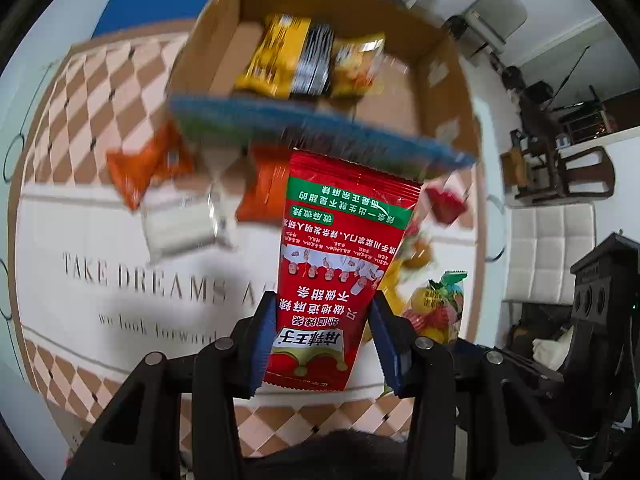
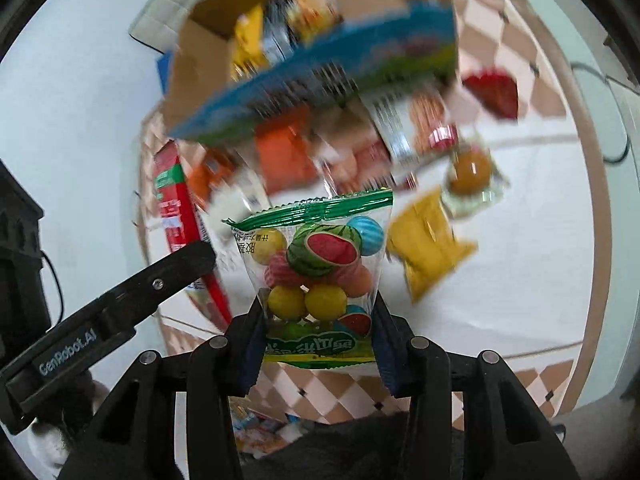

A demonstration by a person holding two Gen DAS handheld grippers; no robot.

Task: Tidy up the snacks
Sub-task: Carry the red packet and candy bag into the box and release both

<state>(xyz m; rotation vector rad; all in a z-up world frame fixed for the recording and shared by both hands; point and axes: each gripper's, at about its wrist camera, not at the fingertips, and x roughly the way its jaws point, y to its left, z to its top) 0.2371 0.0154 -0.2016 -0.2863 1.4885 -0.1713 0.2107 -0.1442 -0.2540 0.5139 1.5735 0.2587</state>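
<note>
My left gripper (image 1: 322, 344) is shut on a red snack packet (image 1: 340, 256) with Chinese print, held above the mat in front of the cardboard box (image 1: 452, 76). The box holds yellow and black snack packs (image 1: 292, 56). My right gripper (image 2: 318, 340) is shut on a clear candy bag (image 2: 316, 268) of coloured gum balls with a green top. In the right wrist view the left gripper (image 2: 120, 300) and its red packet (image 2: 176, 208) show at the left, and the box (image 2: 200, 68) lies ahead.
Loose snacks lie on the checkered mat (image 1: 80, 88): orange packs (image 1: 148, 168), a white pack (image 1: 184, 224), a small red pack (image 1: 444, 204), a yellow pack (image 2: 432, 248), a jelly cup (image 2: 472, 172). Chairs (image 1: 560, 168) stand to the right.
</note>
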